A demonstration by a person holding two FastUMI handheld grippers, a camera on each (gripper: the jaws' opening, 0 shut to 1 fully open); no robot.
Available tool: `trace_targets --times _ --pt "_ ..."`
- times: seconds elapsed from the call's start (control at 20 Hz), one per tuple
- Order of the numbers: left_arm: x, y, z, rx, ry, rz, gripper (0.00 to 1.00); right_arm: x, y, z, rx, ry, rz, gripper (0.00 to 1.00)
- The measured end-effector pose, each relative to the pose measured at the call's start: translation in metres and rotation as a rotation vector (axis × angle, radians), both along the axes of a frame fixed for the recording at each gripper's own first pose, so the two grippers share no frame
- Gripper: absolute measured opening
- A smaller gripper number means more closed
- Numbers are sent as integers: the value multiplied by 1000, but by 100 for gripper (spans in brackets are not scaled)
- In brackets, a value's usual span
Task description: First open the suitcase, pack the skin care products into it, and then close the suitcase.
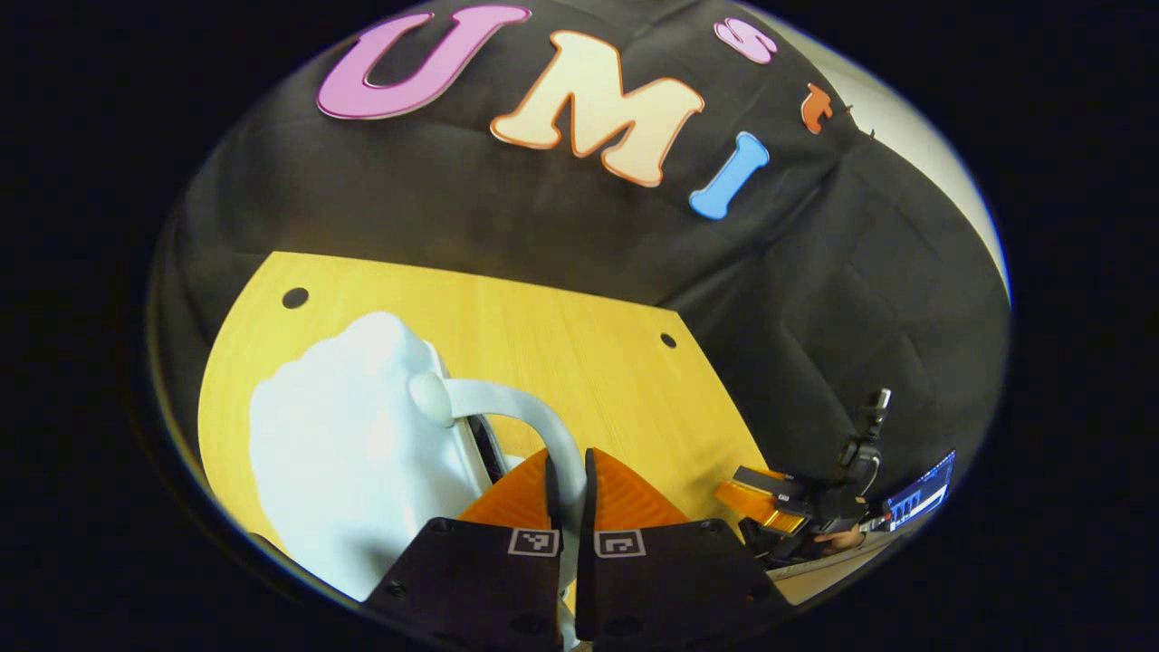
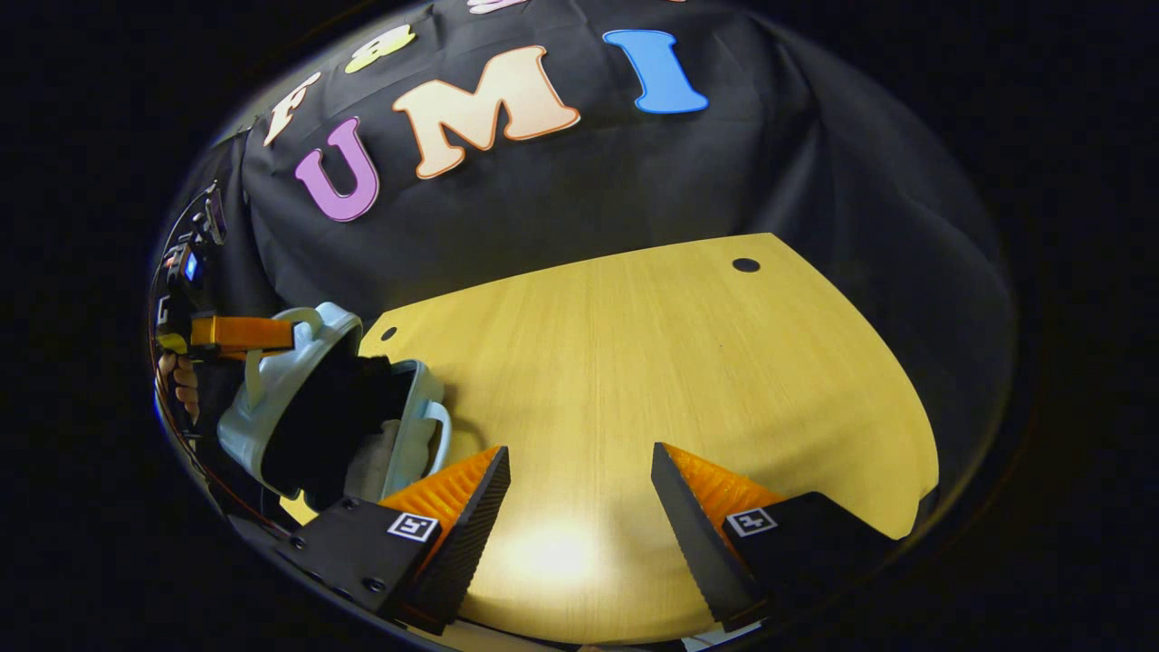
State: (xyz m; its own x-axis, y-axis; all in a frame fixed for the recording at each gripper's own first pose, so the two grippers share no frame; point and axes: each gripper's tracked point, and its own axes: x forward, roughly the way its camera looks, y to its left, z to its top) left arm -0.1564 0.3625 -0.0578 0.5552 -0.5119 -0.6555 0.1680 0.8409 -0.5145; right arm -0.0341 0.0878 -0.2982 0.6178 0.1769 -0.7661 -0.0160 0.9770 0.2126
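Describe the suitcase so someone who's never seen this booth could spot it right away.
Look at the yellow wooden table before the black cloth wall. At its edge sits the suitcase, a pale blue hard shell, partly open with a dark lining. The left gripper is shut on its curved handle.

In the left gripper view, the suitcase (image 1: pixel 353 453) stands on the table (image 1: pixel 579 362), its handle (image 1: pixel 534 426) between the 2 fingers of the left gripper (image 1: pixel 570 489). In the right gripper view, the suitcase (image 2: pixel 308 398) sits at the table's (image 2: pixel 679 362) left edge, partly open, with the left gripper (image 2: pixel 244 333) on its upper handle. The right gripper (image 2: pixel 579 480) is above bare table, right of the suitcase.
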Motion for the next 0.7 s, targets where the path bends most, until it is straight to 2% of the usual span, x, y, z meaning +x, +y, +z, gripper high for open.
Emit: trace_targets --times 0.1,0.25,0.4,0.45,0.7 --pt "-3 -12 -18 -2 33 -18 0 -5 -13 1 -11 3 -20 97" --pt "-11 -37 -48 -1 85 -38 0 -11 -31 3 -25 7 -44 99" --pt "-20 -52 -76 40 127 -68 0 -14 -43 4 -37 9 -62 97" --pt "-23 -55 -86 50 141 -73 0 -16 -47 5 -40 9 -67 99" --pt "-30 -66 -120 84 195 -70 0 -20 -61 8 -53 9 -78 97"
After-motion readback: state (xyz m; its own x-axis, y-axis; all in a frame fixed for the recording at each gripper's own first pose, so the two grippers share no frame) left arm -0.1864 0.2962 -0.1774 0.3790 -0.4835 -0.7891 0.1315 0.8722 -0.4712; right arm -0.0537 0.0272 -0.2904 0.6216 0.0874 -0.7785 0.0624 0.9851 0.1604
